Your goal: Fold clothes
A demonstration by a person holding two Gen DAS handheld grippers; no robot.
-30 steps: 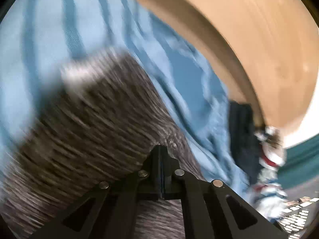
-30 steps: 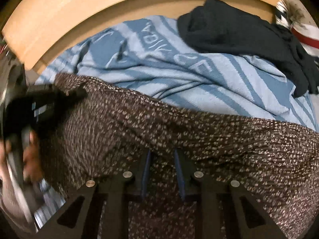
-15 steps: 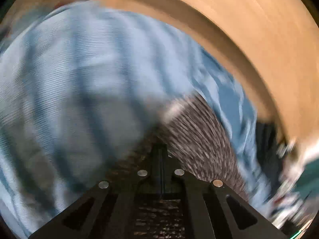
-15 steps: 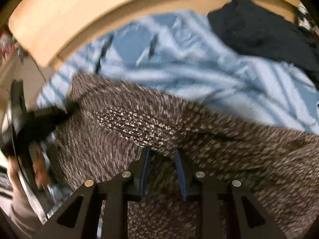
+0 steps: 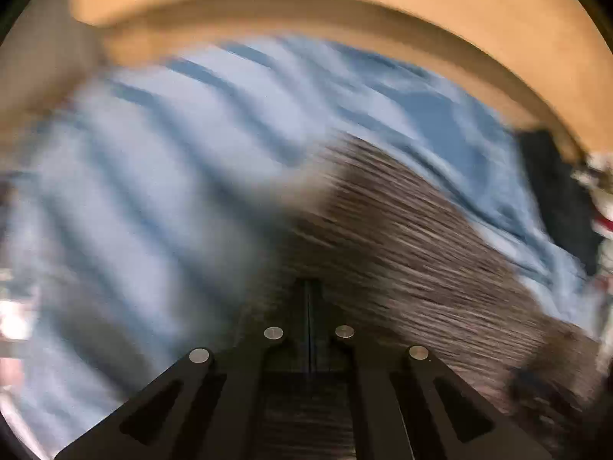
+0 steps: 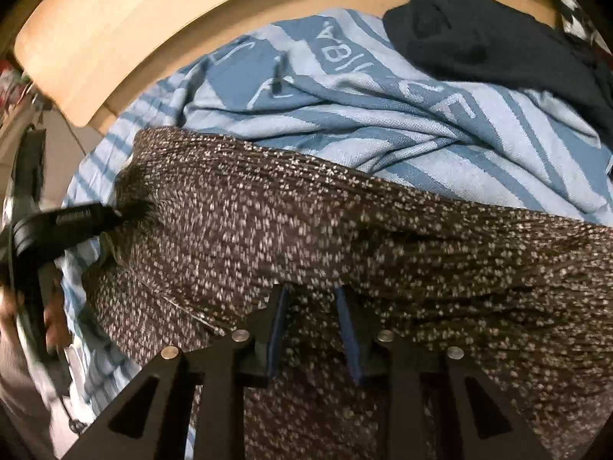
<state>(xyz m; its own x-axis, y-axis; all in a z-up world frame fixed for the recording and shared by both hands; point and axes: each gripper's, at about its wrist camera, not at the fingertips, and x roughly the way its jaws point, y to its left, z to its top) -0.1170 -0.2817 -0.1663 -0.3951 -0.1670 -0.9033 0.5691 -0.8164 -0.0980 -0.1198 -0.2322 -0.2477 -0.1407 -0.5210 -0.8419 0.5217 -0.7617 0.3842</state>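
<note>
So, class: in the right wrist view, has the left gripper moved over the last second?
Yes: the left gripper has shifted left and lower, away from the wooden board's corner, gripping the speckled garment.

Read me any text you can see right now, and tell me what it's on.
"AB" and "CE": pale woven letters on the blue striped blanket, upside down and broken by folds; the rest is unreadable.
White print on the left gripper: too blurred to read.
Speckled brown garment: no text.
Left wrist view: motion-blurred, nothing legible.
</note>
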